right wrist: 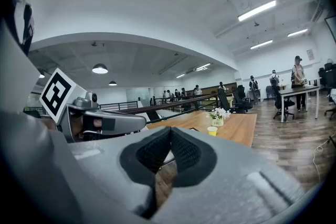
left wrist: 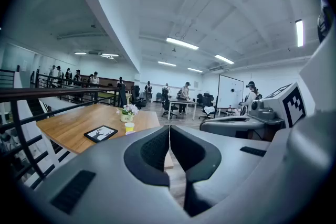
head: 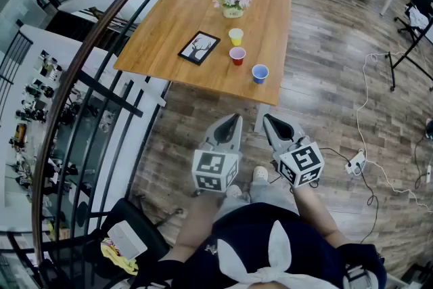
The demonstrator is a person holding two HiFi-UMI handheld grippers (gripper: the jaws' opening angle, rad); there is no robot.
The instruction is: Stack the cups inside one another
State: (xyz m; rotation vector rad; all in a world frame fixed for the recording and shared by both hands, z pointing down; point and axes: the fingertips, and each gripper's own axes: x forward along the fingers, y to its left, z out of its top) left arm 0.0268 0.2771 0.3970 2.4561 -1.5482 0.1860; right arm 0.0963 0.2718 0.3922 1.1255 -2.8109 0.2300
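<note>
Three cups on the table (head: 176,17), apart from one another in a slanting row toward its near edge: yellow cup (head: 235,36), red cup (head: 237,55), blue cup (head: 260,73). None nested yet, so all of the stacking left to do. Beside them a framed picture (head: 199,47), behind them a pot of flowers (head: 233,5). Well short of the table, over the wood floor (head: 325,78): left gripper (head: 236,118) and right gripper (head: 266,119), side by side, tipped slightly down toward the cups. Both pairs of jaws pressed together, holding nothing.

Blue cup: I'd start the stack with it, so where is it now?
In the head view the blue cup stands on the wooden table near its closest edge, just right of the red cup.
</note>
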